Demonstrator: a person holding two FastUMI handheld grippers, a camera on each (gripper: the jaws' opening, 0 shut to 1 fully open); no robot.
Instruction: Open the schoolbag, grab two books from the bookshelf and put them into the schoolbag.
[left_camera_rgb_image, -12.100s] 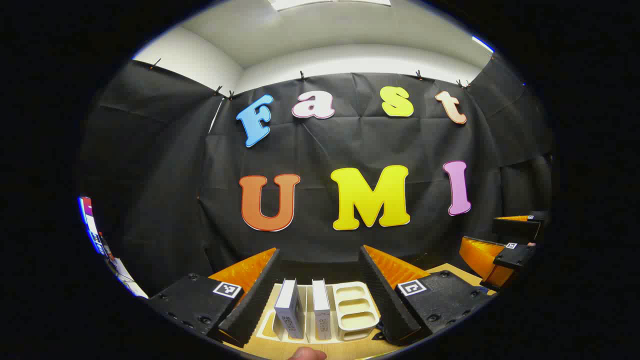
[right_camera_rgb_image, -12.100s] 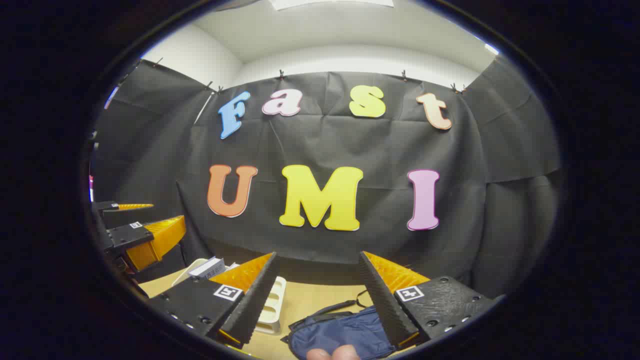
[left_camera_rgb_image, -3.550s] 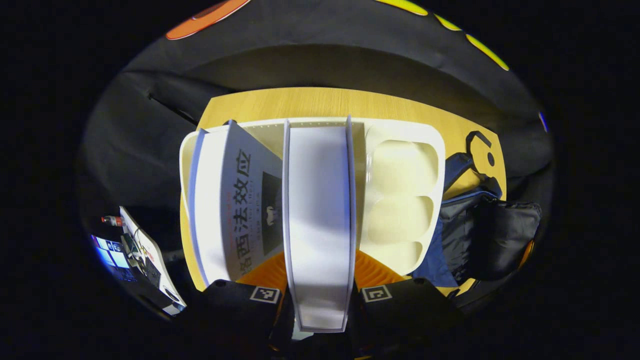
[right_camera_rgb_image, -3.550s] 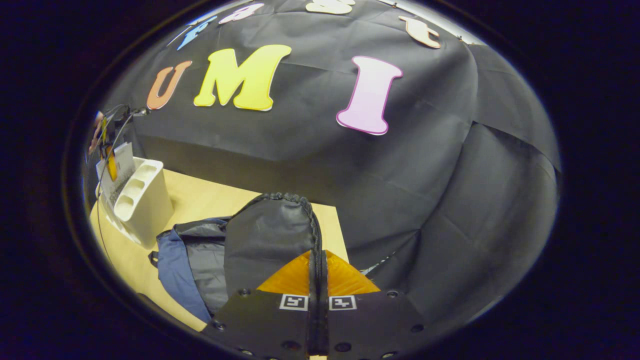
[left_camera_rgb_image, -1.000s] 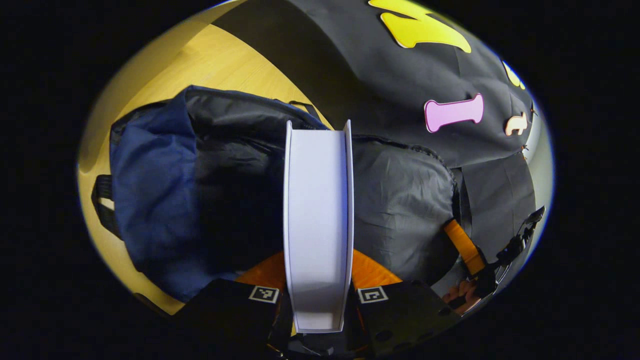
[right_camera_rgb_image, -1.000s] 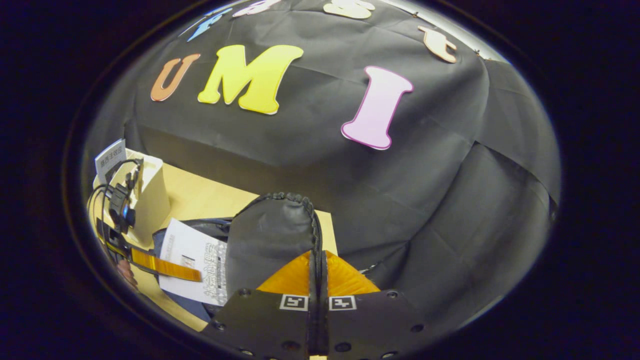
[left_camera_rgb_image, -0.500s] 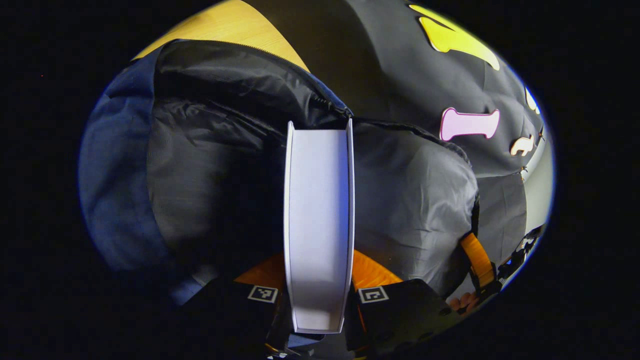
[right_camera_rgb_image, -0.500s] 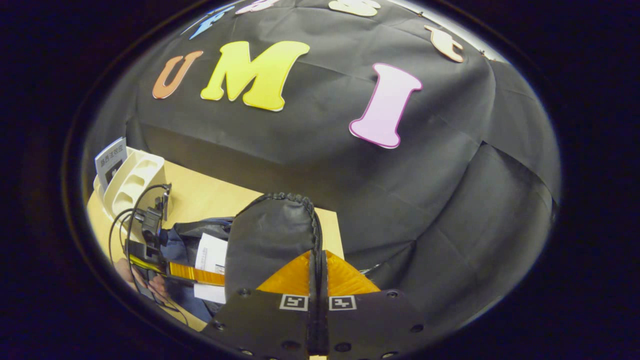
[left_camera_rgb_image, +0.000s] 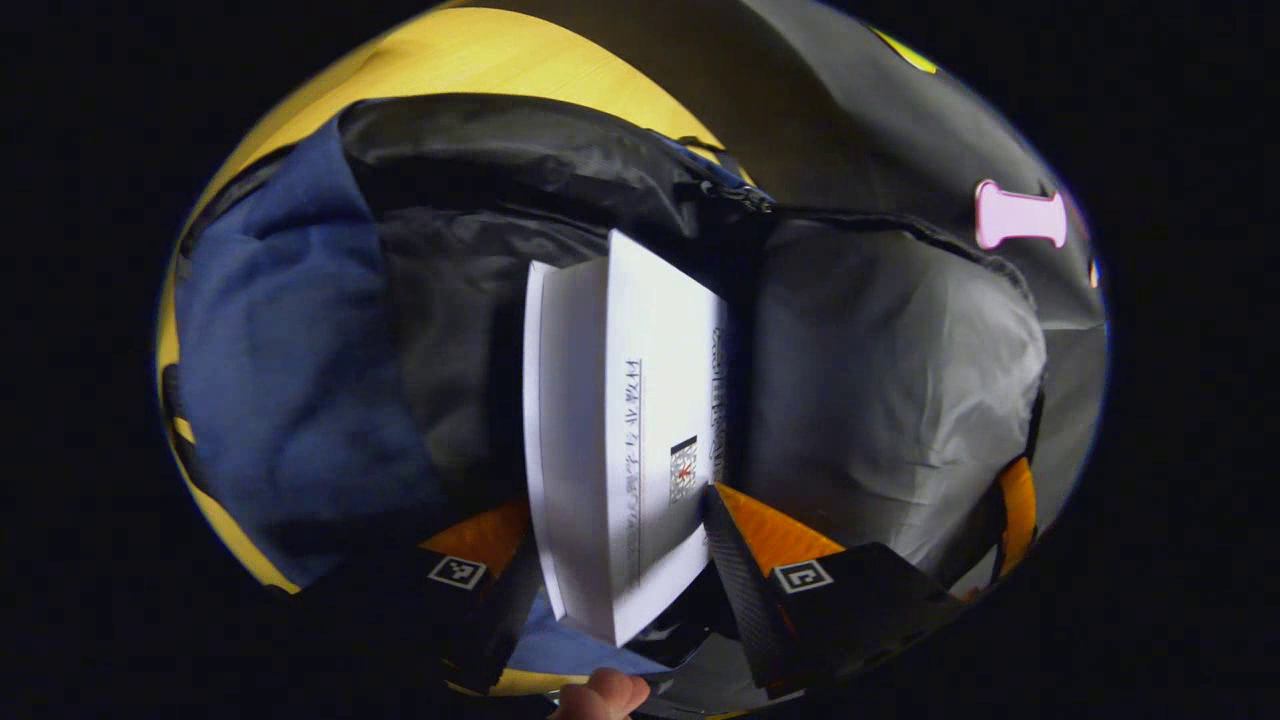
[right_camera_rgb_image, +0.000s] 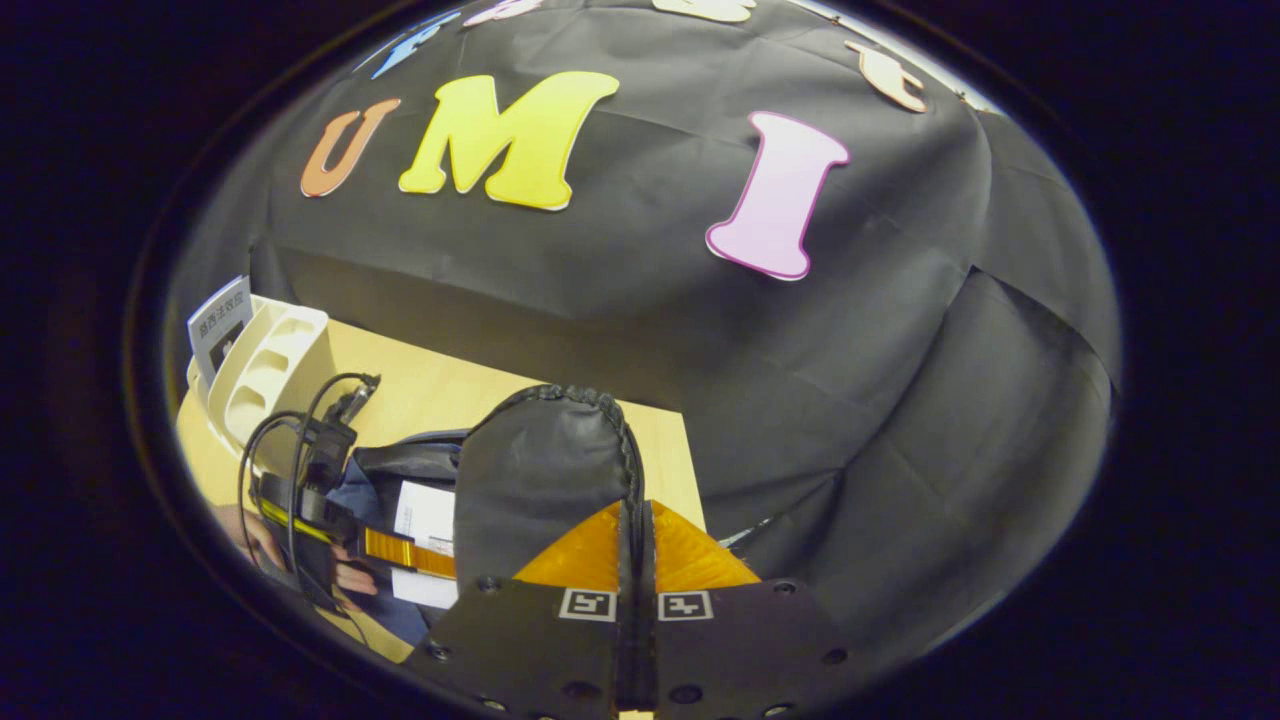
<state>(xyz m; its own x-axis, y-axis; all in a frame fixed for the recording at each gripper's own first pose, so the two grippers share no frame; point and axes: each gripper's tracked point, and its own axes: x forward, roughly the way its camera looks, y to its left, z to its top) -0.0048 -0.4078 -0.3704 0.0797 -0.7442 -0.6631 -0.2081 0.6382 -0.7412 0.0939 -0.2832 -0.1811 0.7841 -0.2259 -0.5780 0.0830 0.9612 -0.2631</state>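
Observation:
The blue schoolbag lies open on the table, its dark lining showing. A white book rests tilted inside the opening, leaning to the left. My left gripper is open, its fingers standing apart on either side of the book's near end. My right gripper is shut on the edge of the bag's flap and holds it up. In the right gripper view the left gripper sits at the bag's mouth with the book beside it. A second book stands in the white bookshelf.
The wooden table runs back to the booth's black cloth wall. The bookshelf stands at the table's left end in the right gripper view. A person's fingertip shows below the left gripper, and a hand holds that gripper.
My left gripper has opened and let go of the book, which has tipped over to the left inside the bag. My right gripper still holds the flap up.

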